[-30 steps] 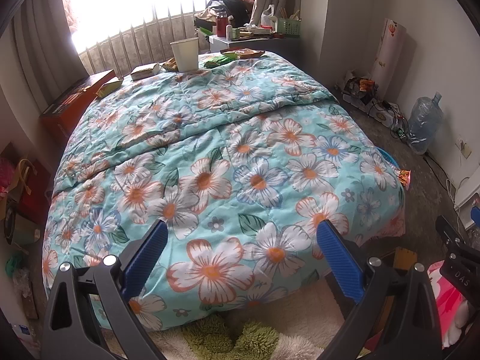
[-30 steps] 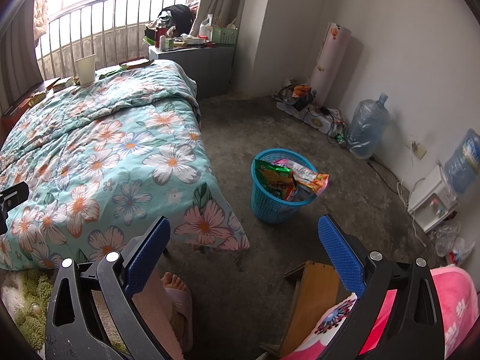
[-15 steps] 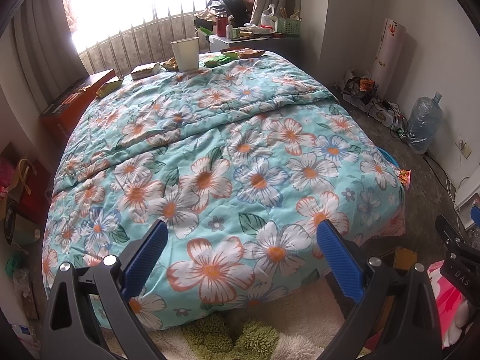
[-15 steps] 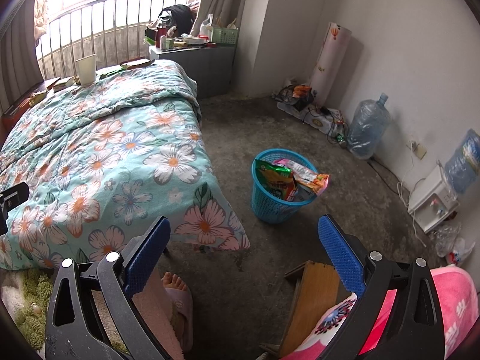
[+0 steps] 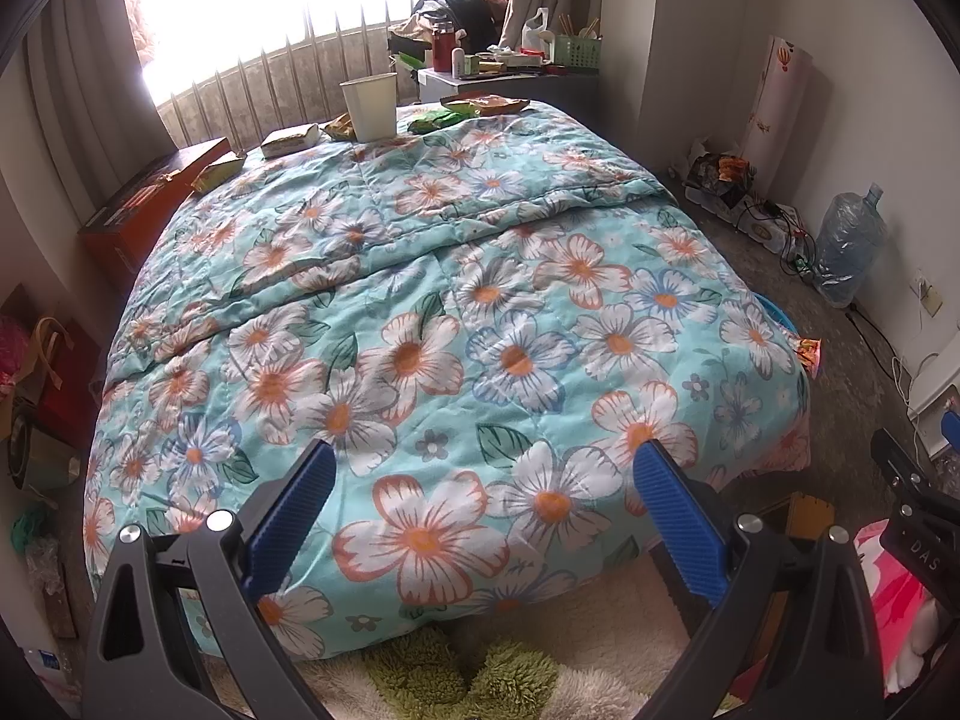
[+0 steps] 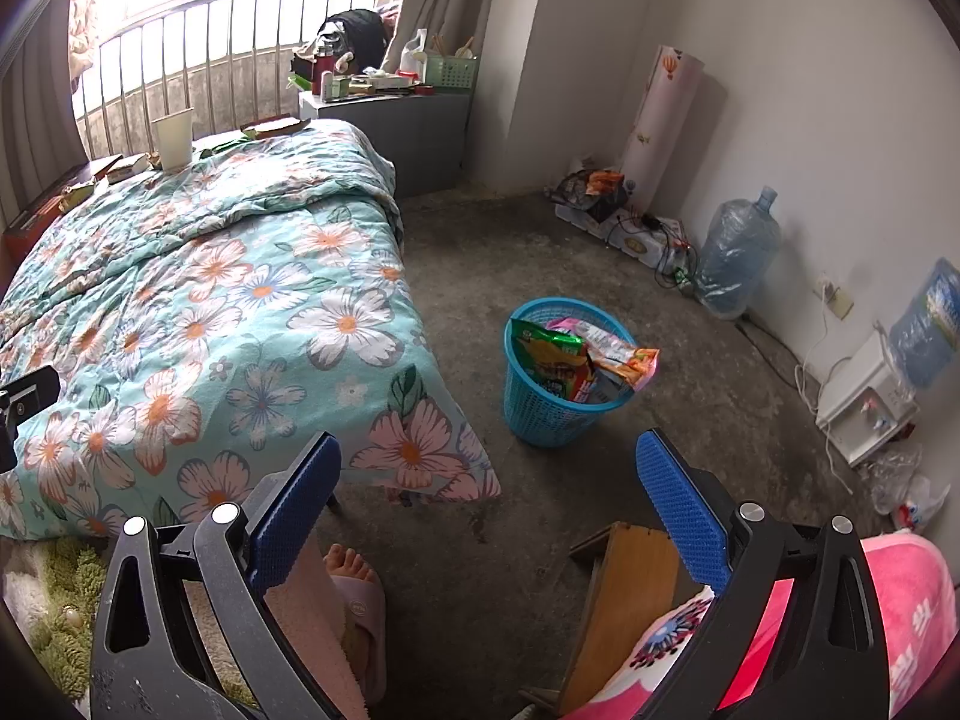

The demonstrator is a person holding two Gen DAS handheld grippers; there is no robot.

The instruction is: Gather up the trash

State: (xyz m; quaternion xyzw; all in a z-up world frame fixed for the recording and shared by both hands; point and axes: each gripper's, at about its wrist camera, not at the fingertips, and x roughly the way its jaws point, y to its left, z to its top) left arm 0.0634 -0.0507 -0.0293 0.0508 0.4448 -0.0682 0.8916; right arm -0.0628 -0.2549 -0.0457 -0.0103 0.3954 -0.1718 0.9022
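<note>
My left gripper point(image 5: 483, 468) is open and empty, over the foot of a bed with a floral quilt point(image 5: 420, 300). At the bed's far end lie snack wrappers point(image 5: 432, 118), a flat packet point(image 5: 291, 140) and a white paper cup point(image 5: 370, 106). My right gripper point(image 6: 489, 462) is open and empty above the concrete floor. Ahead of it a blue mesh bin point(image 6: 555, 387) stands by the bed corner, holding several snack wrappers point(image 6: 558, 354). The cup also shows in the right wrist view point(image 6: 174, 138).
A grey bedside cabinet point(image 6: 390, 114) with clutter stands beyond the bed. Water bottles point(image 6: 738, 258), a power strip and cables line the right wall. A wooden stool point(image 6: 630, 588) and a pink blanket point(image 6: 900, 618) lie near me. A slippered foot point(image 6: 354, 588) stands on the floor.
</note>
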